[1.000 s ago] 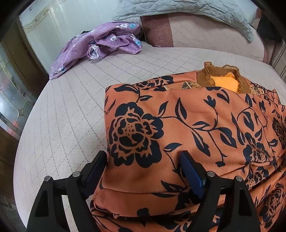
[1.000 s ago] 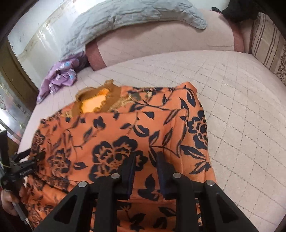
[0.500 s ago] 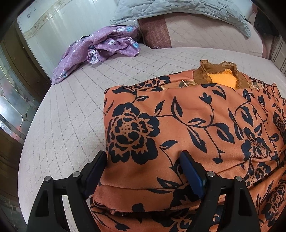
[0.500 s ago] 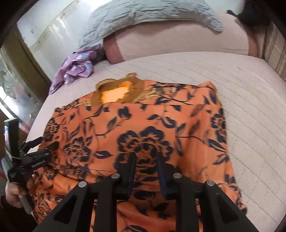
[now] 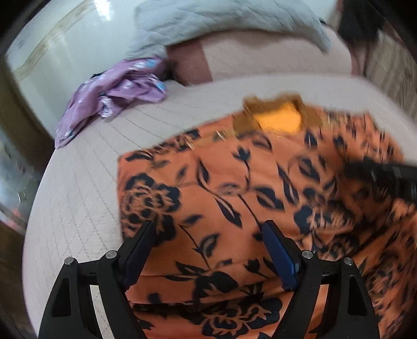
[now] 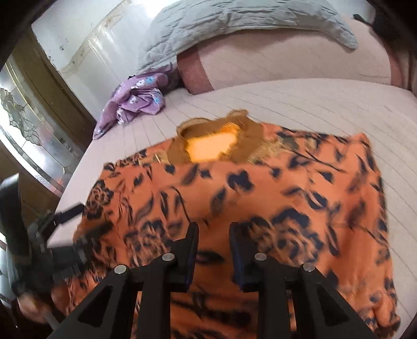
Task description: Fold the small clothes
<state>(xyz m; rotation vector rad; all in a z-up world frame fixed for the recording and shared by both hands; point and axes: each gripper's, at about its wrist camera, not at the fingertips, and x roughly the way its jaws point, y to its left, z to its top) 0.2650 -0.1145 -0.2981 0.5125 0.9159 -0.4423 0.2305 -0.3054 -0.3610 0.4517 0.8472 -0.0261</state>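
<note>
Orange floral garment (image 6: 260,198) lies spread on the pink quilted bed (image 6: 325,104), its brown knit collar (image 6: 216,125) at the far end from me and the doubled near edge bunched right under both tools. Its long side runs across my view, from one gripper to the other, so I judge the coming fold will carry the near edge away from me toward the collar.

My left gripper (image 5: 208,250) sits at the garment's left near corner, jaws spread wide and straddling the cloth; the pads do not look to be pressing it, so I read that side as released. My right gripper (image 6: 213,250) is over the near edge further right, jaws narrowed to a slim gap with cloth showing between them. Whether the pads really pinch the fabric I cannot tell; the picture is smeared.

Both tools point steeply down at the bed. In the right wrist view, the left tool shows at the lower left with the person's hand (image 6: 28,307) under it. A purple crumpled garment (image 5: 114,91) lies well apart near the grey pillow (image 6: 234,23).
</note>
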